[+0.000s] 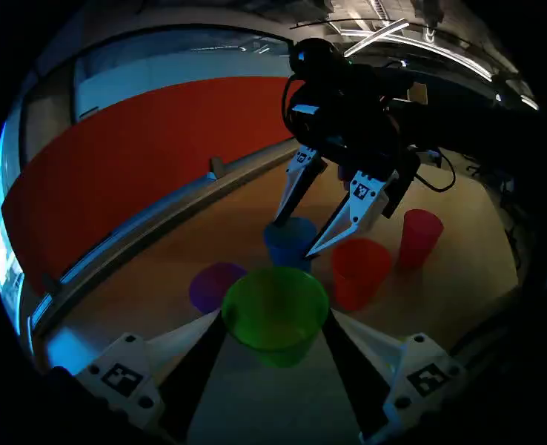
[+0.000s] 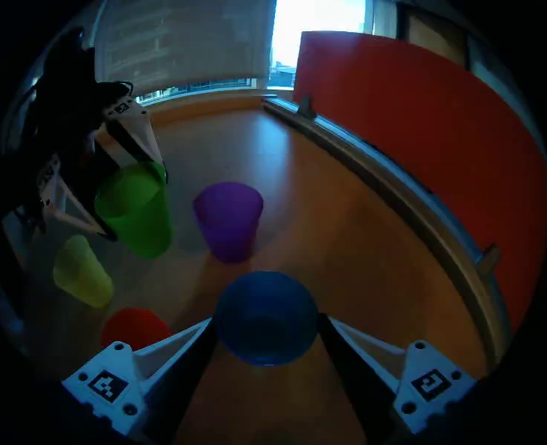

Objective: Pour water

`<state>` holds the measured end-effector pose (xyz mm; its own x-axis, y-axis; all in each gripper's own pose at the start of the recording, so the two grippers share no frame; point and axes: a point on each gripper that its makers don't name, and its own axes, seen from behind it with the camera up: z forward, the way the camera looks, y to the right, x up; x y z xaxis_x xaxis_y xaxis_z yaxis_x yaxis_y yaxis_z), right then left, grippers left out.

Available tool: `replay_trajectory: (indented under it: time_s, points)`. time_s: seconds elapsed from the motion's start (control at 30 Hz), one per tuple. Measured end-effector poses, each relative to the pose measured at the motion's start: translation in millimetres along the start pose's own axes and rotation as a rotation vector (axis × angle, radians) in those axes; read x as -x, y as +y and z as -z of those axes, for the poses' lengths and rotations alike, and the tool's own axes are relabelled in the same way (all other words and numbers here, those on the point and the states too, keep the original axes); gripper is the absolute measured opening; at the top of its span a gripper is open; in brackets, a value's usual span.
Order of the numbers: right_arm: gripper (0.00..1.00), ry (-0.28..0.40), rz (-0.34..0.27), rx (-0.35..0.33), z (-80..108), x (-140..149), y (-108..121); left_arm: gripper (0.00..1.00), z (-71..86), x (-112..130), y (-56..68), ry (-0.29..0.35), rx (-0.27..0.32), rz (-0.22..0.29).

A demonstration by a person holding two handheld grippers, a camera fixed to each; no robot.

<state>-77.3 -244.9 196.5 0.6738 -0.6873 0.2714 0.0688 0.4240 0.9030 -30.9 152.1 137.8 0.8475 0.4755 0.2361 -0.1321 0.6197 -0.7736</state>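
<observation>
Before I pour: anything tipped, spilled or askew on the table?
Nothing stands out. The translucent green plastic cup in the left gripper and the blue plastic cup in the right gripper stand upright, as do the purple cup, yellow cup and red cup. No puddle shows on the wooden table, though the light is dim.

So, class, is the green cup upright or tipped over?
Upright: the green cup stands mouth-up, rim above base, between the jaws of the left gripper.

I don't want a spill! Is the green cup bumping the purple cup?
Apart. The right gripper view shows bare table between the green cup and the purple cup.
</observation>
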Motion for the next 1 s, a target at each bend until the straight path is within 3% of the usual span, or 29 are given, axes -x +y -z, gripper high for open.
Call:
replay_trajectory:
  time_s: [0.57, 0.77, 1.0]
  points:
    - [1.00, 0.005, -0.029, -0.004, -3.6, 7.2, -1.5, 0.88, -3.0, 4.5, 0.3, -0.010, 0.002, -0.005]
    - [0.93, 0.021, -0.049, -0.012, -6.9, 6.3, -3.3, 0.88, -3.9, 3.8, 1.9, -0.008, 0.006, -0.004]
    - [0.92, 0.043, -0.068, -0.014, -9.4, 5.7, -2.7, 0.88, -5.4, 5.8, 1.0, -0.012, 0.002, -0.008]
